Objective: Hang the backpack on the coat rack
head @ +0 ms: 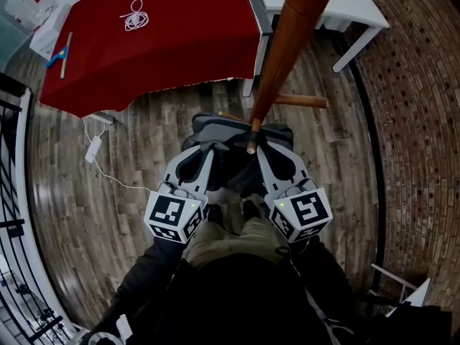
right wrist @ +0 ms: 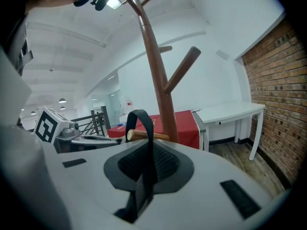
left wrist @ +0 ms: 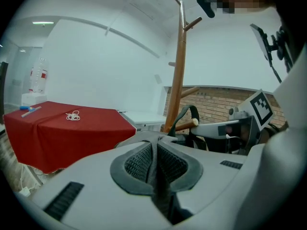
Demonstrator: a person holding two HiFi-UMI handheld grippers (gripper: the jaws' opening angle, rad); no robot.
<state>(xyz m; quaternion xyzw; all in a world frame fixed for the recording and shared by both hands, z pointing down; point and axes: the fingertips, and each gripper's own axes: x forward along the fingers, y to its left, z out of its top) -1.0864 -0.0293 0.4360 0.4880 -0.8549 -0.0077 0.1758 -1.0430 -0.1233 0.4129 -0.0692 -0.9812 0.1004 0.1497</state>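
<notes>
The dark backpack [head: 237, 165] hangs in front of me at the wooden coat rack [head: 287, 42]. Its black top loop [right wrist: 139, 121] arches over the end of a low peg [right wrist: 146, 136]; the left gripper view also shows the loop [left wrist: 188, 115] at the peg [left wrist: 192, 123]. My left gripper [head: 203, 157] is shut on dark backpack fabric [left wrist: 156, 174], which is pinched between its pads. My right gripper [head: 267, 157] is shut on the loop's black strap [right wrist: 144, 176], which runs up from its jaws. The two grippers sit side by side, just left and right of the peg tip [head: 251, 148].
A table under a red cloth [head: 165, 34] stands behind the rack, with a white cord [head: 134, 16] on it. A white table [head: 338, 6] and a brick wall [head: 424, 121] are at the right. A white cable and adapter [head: 93, 149] lie on the wood floor; black railing [head: 11, 214] is at the left.
</notes>
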